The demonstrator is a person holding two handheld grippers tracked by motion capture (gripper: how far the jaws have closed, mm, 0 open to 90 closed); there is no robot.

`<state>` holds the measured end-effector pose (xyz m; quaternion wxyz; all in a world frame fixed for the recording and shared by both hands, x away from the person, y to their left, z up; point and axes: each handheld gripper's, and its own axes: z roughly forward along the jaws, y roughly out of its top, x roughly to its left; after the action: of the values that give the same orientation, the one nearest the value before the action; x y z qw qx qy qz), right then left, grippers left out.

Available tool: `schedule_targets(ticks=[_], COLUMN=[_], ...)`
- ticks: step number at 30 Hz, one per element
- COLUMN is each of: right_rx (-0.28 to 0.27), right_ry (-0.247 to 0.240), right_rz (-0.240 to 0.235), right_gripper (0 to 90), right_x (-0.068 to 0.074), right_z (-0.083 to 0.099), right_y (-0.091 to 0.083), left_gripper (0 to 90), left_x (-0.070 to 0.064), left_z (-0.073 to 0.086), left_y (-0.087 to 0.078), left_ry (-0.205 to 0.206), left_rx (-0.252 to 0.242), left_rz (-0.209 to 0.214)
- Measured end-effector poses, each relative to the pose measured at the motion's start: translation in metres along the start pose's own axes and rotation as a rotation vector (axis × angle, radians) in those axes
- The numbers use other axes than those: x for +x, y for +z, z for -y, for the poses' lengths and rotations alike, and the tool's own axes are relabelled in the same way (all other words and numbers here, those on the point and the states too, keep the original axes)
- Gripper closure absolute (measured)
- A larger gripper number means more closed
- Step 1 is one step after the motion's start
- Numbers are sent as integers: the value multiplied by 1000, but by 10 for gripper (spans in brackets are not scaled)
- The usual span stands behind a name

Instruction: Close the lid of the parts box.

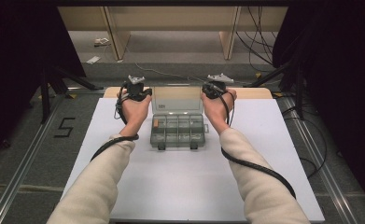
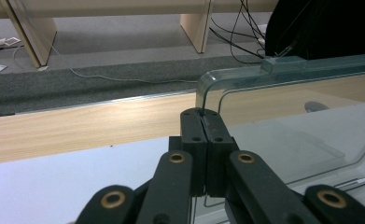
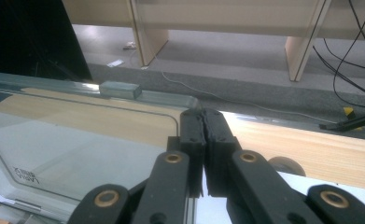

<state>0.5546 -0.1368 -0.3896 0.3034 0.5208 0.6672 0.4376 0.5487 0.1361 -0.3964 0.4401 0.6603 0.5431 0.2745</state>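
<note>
A clear plastic compartment box [image 1: 177, 131] sits in the middle of the white table, with a small orange item [image 1: 156, 123] in its back left compartment. Its transparent lid [image 1: 177, 99] stands raised at the back. My left gripper [image 1: 143, 93] is at the lid's left edge and my right gripper [image 1: 209, 91] at its right edge. In the left gripper view the jaws [image 2: 202, 113] are closed on the edge of the lid [image 2: 292, 126]. In the right gripper view the jaws [image 3: 202, 113] pinch the opposite edge of the lid [image 3: 77, 140].
The white table top [image 1: 264, 154] has a wooden strip [image 1: 255, 92] along its far edge. Two latches [image 1: 162, 146] hang at the box's front. Beyond the table are grey carpet, wooden furniture legs [image 1: 228, 39], cables and black stand legs [image 1: 49, 88]. A "5" [image 1: 64, 127] marks the floor at left.
</note>
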Motion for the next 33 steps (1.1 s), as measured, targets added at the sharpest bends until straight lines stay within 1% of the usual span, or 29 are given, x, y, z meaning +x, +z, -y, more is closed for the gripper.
schedule_targets(ticks=[3,4,9,12,33], right_rx=[-3,-2,-5,-6,-25], right_ry=[-5,0,-9,-3,-12], right_rz=[-2,-3,-6,-8,-13], right_gripper=[884,884,884,883,883], right_x=[0,0,0,1,3], right_z=[1,1,2,3,9], right_y=[-1,-2,-5,-7,-17], left_gripper=[891,891,891,891,891], left_x=[0,1,0,-1,-3], left_z=[0,1,2,3,10], left_y=[-1,-2,-4,-5,-12], left_ry=[4,3,10,16,21], left_rx=[-1,-2,-8,-13,-40], left_rz=[6,6,4,4,4])
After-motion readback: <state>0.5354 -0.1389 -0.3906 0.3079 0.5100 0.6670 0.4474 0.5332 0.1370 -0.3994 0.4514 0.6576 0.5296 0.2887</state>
